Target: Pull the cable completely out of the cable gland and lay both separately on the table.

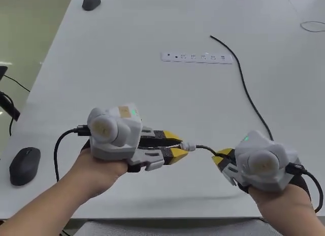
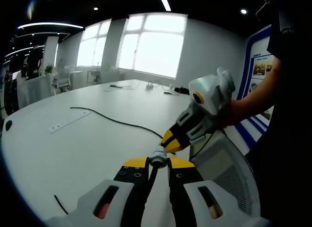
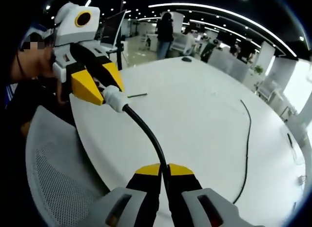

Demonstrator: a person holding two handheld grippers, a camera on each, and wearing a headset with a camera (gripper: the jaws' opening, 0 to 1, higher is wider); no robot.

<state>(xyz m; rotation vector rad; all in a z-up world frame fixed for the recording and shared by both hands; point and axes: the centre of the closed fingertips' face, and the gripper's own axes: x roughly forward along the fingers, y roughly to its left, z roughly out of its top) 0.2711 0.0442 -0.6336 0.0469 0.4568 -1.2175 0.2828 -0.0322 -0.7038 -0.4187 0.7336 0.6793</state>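
1. The left gripper, in the lower centre of the head view, has its yellow-tipped jaws clamped on the white cable gland. This appears to serve as the anchor, holding the fitting fixed while the other side pulls.
2. The right gripper, lower right of the same view, has its jaws closed on the black cable just beyond the gland. The grip near the fitting suggests a short, controlled pull with little slack.
3. Both items are held in the air over the near edge of the white surface; neither lies on it.
4. The gland's long axis runs roughly left to right across the head view, with its exposed end pointing towards the right gripper. The cable leaves that end and dips slightly towards the lower right.
5. In the left gripper view a dark run continues back between the jaws behind the gland. The cable is therefore judged to be threaded through, with extraction incomplete.
6. Separating the two grippers along that left-right axis would be the direct withdrawal line.
7. A dark mouse sits at the lower left edge.
8. Farther off, a white power strip lies upper centre, and a loose black lead trails from beside it towards the lower right. Both are well apart from the work.
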